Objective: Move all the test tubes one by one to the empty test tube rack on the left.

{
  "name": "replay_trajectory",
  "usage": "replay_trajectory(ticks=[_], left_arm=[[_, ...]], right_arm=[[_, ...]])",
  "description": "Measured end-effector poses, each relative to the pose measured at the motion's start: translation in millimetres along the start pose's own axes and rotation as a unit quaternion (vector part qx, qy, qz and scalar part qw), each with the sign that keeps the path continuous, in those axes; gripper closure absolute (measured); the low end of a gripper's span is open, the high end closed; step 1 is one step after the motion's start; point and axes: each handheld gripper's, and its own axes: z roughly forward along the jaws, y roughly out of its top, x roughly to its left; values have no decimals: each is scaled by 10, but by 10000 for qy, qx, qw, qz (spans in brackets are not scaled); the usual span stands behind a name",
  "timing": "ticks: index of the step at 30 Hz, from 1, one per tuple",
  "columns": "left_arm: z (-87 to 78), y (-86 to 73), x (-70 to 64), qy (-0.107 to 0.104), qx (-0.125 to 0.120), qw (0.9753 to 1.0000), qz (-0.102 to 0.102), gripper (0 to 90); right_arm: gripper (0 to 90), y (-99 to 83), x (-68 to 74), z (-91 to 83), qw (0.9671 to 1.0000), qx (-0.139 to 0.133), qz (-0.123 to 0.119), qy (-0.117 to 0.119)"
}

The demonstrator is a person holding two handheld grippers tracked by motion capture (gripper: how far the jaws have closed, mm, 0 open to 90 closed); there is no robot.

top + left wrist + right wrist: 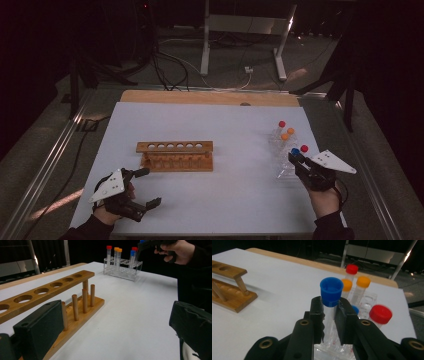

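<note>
**First tube gripped, wooden rack not yet filled**

The transfer of capped tubes is judged to be at its very start. In the right gripper view, the right gripper (329,312) is seen closed on the blue-capped tube (331,292), its jaws pressed against the tube just under the cap. The tube is held upright above the clear plastic rack (369,300); whether its foot is free of the rack cannot be told. In the high view this rack (285,172) is found at about three o'clock on the worktop (225,200), with the red and orange capped tubes standing in it beyond the gripper.

The wooden rack (175,155) is placed near the centre of the worktop, towards nine o'clock of the clear one and well apart from it. All the holes that show in its top bar are open, so nothing is counted as delivered.

The left gripper (141,187) is held at about seven o'clock, just short of the wooden rack, its jaws spread wide and nothing between them.

Left to be done, by this judgement: the gripped tube is to be carried across and seated, and the others after it.
</note>
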Motion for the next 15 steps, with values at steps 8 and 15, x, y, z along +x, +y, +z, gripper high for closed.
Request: replay_trajectory(ticks=[8,15], left_arm=[[34,104,-15,-90,81,9999,-119,5],[53,305,13,-305,-37,9994,-142,5]], right_arm=[[766,213,82,-34,9996,-210,-159,132],[766,353,286,105,9973,-186,-354,618]])
